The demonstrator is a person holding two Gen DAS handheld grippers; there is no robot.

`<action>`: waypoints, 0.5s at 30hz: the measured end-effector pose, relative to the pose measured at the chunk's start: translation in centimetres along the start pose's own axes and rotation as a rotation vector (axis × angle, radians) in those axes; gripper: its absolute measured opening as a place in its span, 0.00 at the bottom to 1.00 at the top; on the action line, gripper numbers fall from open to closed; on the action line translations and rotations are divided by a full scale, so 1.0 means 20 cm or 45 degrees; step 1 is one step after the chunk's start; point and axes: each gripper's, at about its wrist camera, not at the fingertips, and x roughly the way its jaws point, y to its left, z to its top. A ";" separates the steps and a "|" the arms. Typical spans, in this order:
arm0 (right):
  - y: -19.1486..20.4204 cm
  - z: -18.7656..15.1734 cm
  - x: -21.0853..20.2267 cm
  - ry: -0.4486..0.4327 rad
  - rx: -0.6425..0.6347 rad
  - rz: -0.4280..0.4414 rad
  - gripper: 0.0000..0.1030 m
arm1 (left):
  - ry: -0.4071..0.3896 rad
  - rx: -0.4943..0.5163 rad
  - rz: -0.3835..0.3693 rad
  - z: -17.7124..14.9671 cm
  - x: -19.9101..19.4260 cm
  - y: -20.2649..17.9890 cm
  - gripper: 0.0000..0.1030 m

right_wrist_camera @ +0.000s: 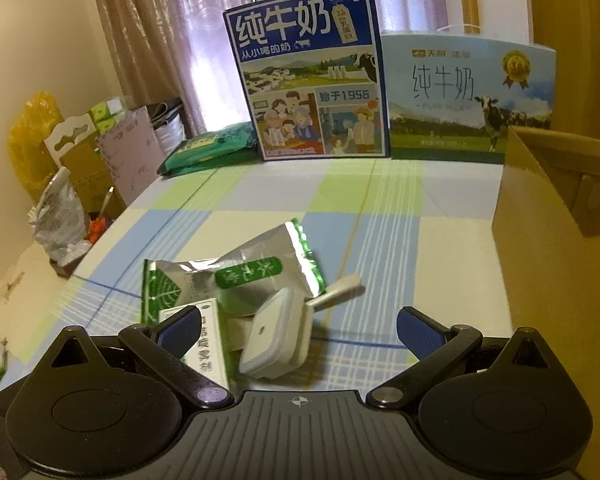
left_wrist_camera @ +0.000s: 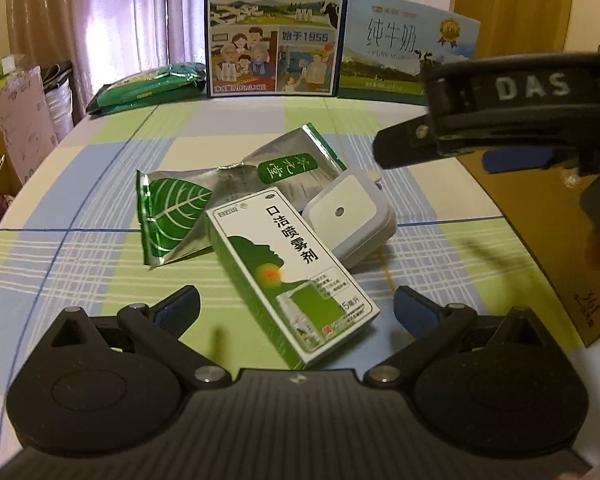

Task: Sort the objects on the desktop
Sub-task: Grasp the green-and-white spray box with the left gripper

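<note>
1. Two pairs of tongs hang over a worktop covered with a blue, green and white checked cloth, each spread wide and grasping nothing.
2. Left tongs straddle the near end of a green-and-white spray box, whose lower end lies between the blue finger pads without touching them.
3. Right tongs hover above a white plug-in device; in the left wrist view they reach in from the right edge of the worktop, over a brown cardboard box.
4. Silver-and-green foil sachets lie under the far end of the spray box, near the middle of the worktop, with the plug-in device touching the box's right side.
5. Along the far edge stand a blue milk carton and a pale milk carton side by side, with green packets lying at the far left corner.
6. Curtains hang behind the worktop.
</note>
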 end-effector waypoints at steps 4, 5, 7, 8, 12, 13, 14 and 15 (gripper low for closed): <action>-0.03 0.02 0.00 -0.003 0.024 -0.009 0.98 | 0.020 -0.002 -0.005 0.02 0.06 -0.01 0.98; -0.04 0.02 0.00 -0.004 0.034 -0.006 0.98 | 0.028 -0.002 -0.004 0.02 0.08 -0.01 0.97; -0.05 0.02 0.00 -0.002 0.043 -0.005 0.98 | 0.041 -0.002 -0.001 0.03 0.10 0.00 0.95; -0.05 0.02 0.00 0.001 0.039 -0.007 0.98 | 0.048 0.000 0.005 0.03 0.11 0.00 0.90; -0.04 0.02 0.01 0.012 0.020 -0.012 0.98 | 0.072 -0.014 0.009 0.04 0.11 0.03 0.79; -0.03 0.01 0.01 0.013 0.017 -0.011 0.98 | 0.074 -0.010 0.013 0.04 0.11 0.04 0.73; -0.03 0.01 0.01 0.015 0.013 -0.009 0.98 | 0.077 -0.004 0.017 0.05 0.11 0.05 0.66; -0.02 0.01 0.02 0.016 0.009 -0.007 0.98 | 0.081 0.000 0.022 0.05 0.11 0.06 0.64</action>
